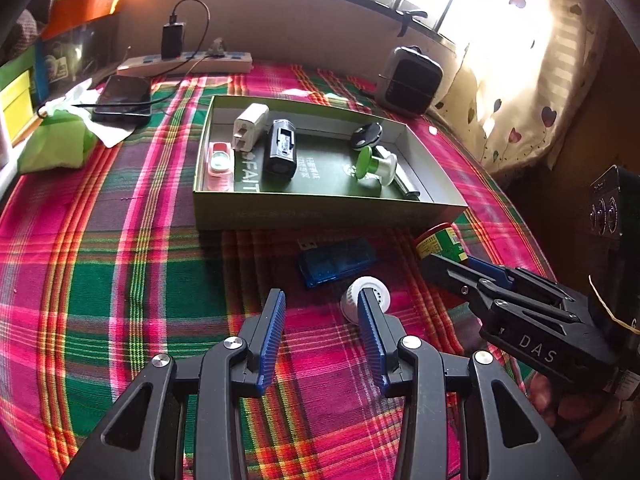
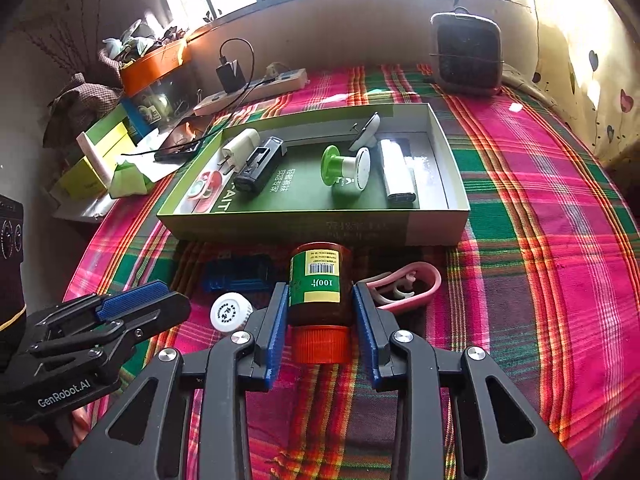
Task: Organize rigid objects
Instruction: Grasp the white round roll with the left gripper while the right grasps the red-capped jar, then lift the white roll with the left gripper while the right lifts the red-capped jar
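A green shallow box [image 1: 320, 210] [image 2: 436, 228] holds a white plug, a black device, a green-capped spool [image 2: 344, 168] and other small items. My right gripper [image 2: 320, 296] is shut on a brown pill bottle [image 2: 320, 284] with a green label and orange cap, just in front of the box; the bottle also shows in the left wrist view [image 1: 438, 242]. My left gripper [image 1: 322, 300] is open and empty above the cloth. A white round cap [image 1: 366, 298] [image 2: 231, 312] lies by its right finger. A blue card reader [image 1: 336, 262] [image 2: 236, 274] lies beyond.
A pink clip [image 2: 408, 286] lies right of the bottle. A power strip [image 1: 188, 62], phone [image 1: 124, 98], green tissue pack [image 1: 56, 142] and small heater [image 2: 466, 54] stand behind the box on the plaid cloth. A black speaker [image 1: 610, 204] stands at the right edge.
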`<action>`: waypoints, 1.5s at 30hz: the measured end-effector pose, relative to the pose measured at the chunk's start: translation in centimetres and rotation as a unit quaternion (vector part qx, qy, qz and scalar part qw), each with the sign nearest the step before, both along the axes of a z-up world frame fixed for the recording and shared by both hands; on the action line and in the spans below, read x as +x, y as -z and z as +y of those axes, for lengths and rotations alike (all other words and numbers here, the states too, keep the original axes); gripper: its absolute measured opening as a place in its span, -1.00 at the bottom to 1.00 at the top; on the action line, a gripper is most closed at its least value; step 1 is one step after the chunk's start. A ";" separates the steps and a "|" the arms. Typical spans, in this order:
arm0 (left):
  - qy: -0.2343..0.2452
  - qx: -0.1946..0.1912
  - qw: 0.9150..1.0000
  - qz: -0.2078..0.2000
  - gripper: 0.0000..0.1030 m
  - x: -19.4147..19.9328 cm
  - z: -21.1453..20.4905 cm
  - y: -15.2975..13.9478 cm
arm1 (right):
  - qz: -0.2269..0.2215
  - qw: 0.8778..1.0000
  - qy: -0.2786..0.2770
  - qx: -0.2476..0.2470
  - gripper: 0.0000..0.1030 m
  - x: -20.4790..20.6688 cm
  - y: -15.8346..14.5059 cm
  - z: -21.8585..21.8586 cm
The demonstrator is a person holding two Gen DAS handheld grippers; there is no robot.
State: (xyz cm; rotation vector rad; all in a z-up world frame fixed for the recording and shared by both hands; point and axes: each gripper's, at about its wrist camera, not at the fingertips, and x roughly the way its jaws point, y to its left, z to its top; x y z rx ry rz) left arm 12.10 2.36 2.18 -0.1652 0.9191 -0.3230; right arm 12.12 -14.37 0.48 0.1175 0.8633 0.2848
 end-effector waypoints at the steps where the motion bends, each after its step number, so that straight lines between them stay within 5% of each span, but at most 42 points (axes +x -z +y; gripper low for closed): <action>1: 0.003 0.000 1.000 0.000 -0.26 0.0 -0.3 0.0 | -0.001 1.000 0.000 0.003 -0.35 -0.1 -0.1 -0.2; 31: -0.005 0.090 0.996 -0.007 -0.22 1.0 -5.7 1.3 | -0.024 0.999 0.024 0.022 -0.35 -0.8 -0.5 -5.7; 36: -0.012 0.095 0.995 -0.007 -0.46 1.0 -5.7 1.3 | -0.023 0.999 0.025 0.023 -0.35 -0.9 -0.5 -5.9; 45: -0.013 0.095 0.995 -0.009 -0.48 0.8 -5.7 1.2 | -0.023 0.999 0.026 0.024 -0.35 -0.8 -0.5 -6.1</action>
